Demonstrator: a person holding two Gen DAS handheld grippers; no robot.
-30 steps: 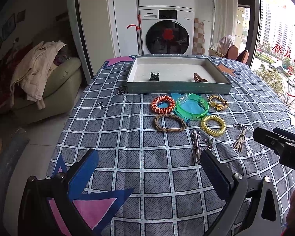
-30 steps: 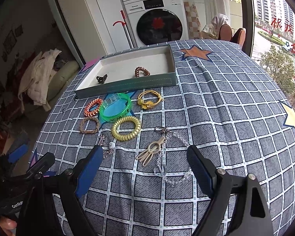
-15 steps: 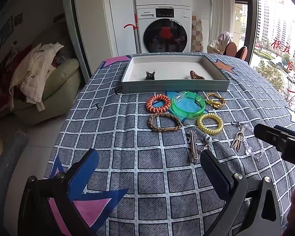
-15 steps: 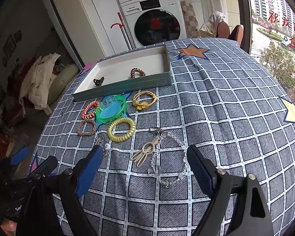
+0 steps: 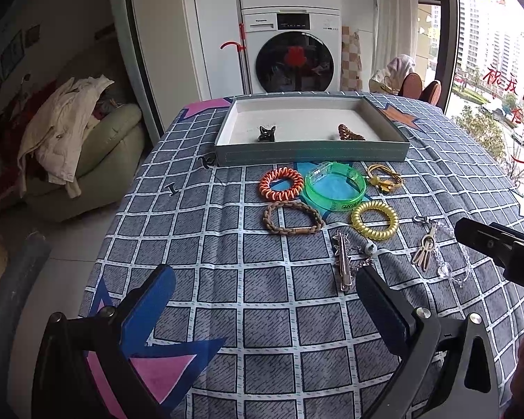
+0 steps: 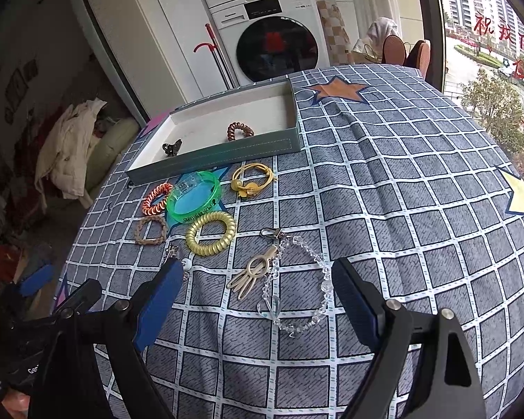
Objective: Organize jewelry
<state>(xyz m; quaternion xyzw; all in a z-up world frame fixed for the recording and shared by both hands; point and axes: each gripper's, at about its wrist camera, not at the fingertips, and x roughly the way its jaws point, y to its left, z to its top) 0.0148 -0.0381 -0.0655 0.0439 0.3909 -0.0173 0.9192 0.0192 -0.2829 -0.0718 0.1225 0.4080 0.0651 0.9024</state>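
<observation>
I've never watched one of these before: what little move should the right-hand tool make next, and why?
Probably lower the right gripper onto the clear bead strand with the beige charm. Its fingers stand wide apart with that piece lying between them, untouched, while the tray holds only two items so far.

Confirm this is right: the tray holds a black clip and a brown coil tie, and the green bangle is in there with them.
Wrong on the bangle. The tray holds only the black clip and brown coil tie; the green bangle lies on the cloth in front of it. The left wrist view shows it.
</observation>
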